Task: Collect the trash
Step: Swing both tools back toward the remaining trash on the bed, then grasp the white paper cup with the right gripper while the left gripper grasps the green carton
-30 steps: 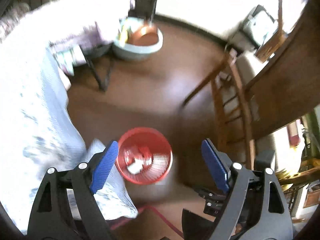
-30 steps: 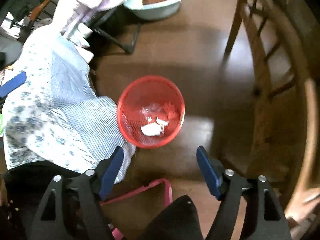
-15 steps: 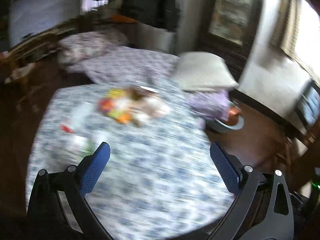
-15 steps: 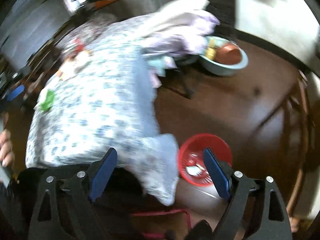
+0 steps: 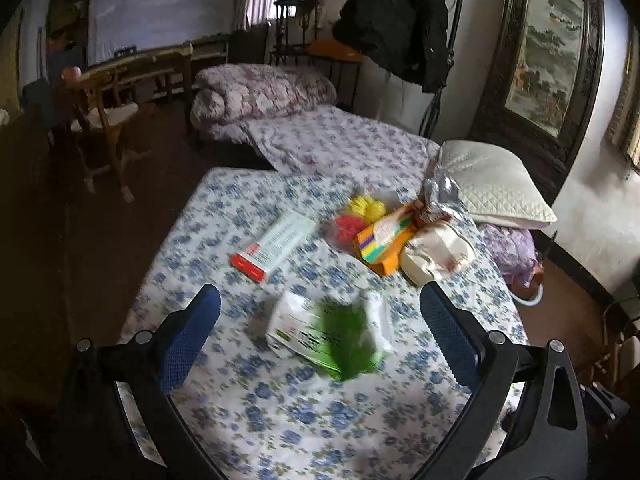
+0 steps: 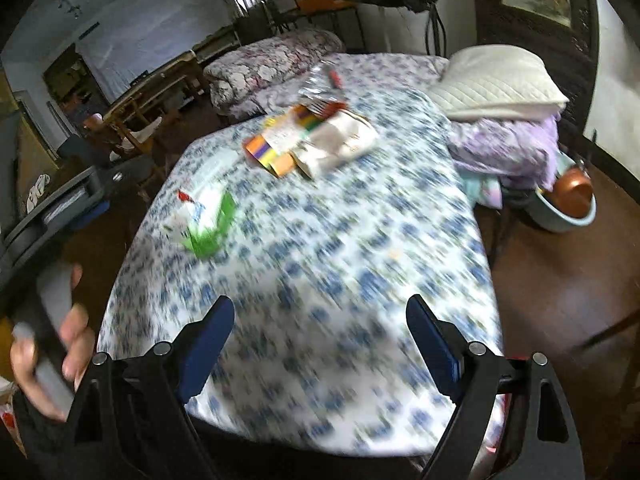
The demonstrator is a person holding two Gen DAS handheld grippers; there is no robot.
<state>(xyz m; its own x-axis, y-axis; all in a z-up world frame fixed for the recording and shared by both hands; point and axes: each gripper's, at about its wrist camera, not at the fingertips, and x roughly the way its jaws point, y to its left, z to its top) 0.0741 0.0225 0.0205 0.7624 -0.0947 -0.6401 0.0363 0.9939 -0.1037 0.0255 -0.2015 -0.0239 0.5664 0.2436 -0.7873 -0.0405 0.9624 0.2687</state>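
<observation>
Left tool (image 5: 320,312) angled down over the bed (image 5: 256,420), spread wide, empty, green-white wrapper (image 5: 328,332) on the sheet between its fingers. Right tool (image 6: 320,320) tilted down likewise, wide, empty; wrapper (image 6: 204,220) well ahead, left.

Green-white wrapper (image 5: 332,336) flat on floral bedsheet; red-white box (image 5: 276,244), orange packet (image 5: 384,236), cream pouch (image 5: 436,252) beyond.

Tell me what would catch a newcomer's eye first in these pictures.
The litter on the flowered bedspread: a green and white packet lies nearest, between the open left gripper fingers. Behind it are a red-ended box and a bright pile of wrappers near the white pillow.
</observation>
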